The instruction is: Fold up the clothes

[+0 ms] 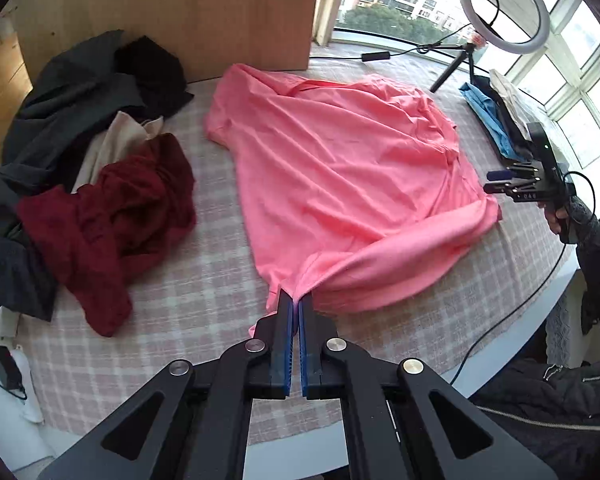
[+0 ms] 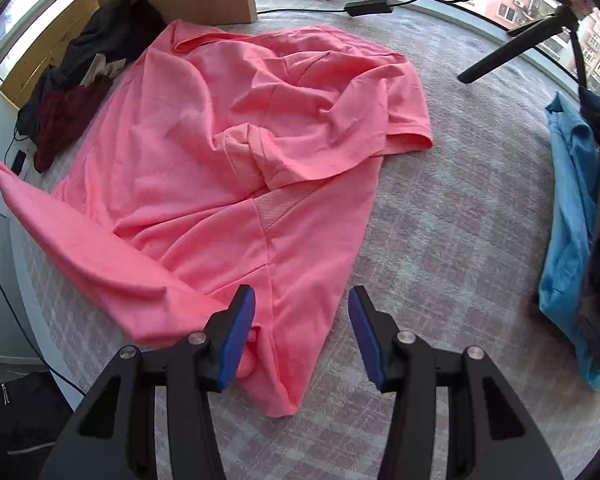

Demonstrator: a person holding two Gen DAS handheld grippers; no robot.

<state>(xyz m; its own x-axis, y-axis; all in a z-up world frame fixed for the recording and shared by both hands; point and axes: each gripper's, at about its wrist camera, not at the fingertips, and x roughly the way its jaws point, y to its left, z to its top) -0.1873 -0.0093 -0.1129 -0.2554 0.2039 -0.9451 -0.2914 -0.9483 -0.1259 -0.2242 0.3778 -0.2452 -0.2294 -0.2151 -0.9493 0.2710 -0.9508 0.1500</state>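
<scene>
Pink T-shirt (image 1: 340,168) lies spread and creased across the middle of a checked tablecloth (image 1: 172,312), one sleeve folded over its body. At the near hem, the left gripper (image 1: 297,300) has its blue pads pressed together on a corner of the pink cloth, which rises off the table in a taut ridge toward the fingertips. The right gripper (image 2: 302,300) hangs over the shirt's other lower corner with its jaws standing apart; pink fabric lies between them and a bunched fold sits just beside the left pad, but the pads do not press on it. To one side a heap of dark red, grey, black and cream clothes (image 1: 100,168) is piled; on the opposite side rests a folded stack with a blue garment (image 1: 488,120), near a ring light (image 1: 504,6) by the windows.
</scene>
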